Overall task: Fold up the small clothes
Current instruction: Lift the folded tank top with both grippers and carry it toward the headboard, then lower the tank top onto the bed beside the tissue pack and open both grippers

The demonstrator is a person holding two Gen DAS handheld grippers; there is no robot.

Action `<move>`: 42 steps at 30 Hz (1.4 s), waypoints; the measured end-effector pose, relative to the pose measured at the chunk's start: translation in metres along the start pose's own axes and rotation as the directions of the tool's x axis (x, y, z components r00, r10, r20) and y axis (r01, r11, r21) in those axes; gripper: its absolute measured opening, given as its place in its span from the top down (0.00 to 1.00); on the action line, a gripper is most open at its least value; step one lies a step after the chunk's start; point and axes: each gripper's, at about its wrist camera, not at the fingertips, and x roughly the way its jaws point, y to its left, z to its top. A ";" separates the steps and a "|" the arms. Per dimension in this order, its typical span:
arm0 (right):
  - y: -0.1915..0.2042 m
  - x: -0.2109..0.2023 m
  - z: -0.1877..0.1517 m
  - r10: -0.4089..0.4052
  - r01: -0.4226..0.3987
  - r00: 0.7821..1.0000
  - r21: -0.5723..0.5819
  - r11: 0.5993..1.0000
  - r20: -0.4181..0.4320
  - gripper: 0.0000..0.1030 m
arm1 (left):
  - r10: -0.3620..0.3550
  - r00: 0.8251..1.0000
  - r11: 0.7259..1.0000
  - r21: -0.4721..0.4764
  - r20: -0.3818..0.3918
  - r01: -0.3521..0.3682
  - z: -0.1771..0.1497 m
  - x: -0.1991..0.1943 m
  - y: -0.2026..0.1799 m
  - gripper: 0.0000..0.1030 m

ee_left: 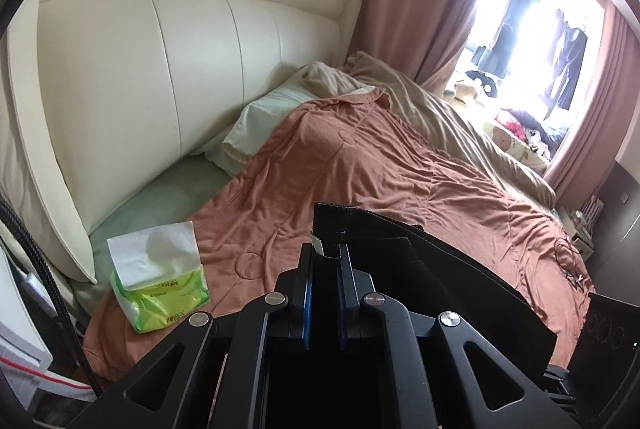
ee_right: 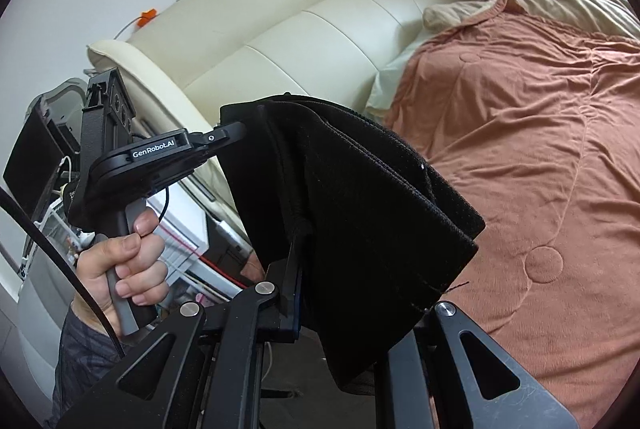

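Both grippers are clamped on one black garment (ee_right: 360, 213), held up in the air over the bed, off the surface.

Left gripper (ee_left: 325, 261): jaws narrow, pinching a top hem corner of the garment; a small white tag pokes out at the left pad. From that pinch the cloth runs right and down toward the other tool.

Right gripper (ee_right: 304, 253): left finger (ee_right: 291, 269) is pressed against a seam of the garment. The other finger is buried under the fabric, so the pinch is read from the cloth bunching there. Cloth drapes over the right side of the tool, folded in layers.

In the right wrist view the left gripper body shows from the side, a hand (ee_right: 120, 269) wrapped on its grey handle, fingertips on the garment's upper left edge.

Below: rust-orange blanket (ee_left: 380, 165) covering most of the bed, wrinkled. A beige cover (ee_left: 452, 113) lies beyond it toward the window (ee_left: 532, 13). Cream padded headboard (ee_left: 192, 41) on the left. Green tissue pack (ee_left: 160, 285) sits upright on the blanket's near left corner, well apart from the garment.
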 end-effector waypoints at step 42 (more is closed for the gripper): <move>-0.138 0.091 0.020 -0.205 0.235 0.960 0.152 0.960 -0.192 0.34 | 0.181 0.952 0.983 0.017 -0.248 -0.183 -0.068 0.145 0.015 0.57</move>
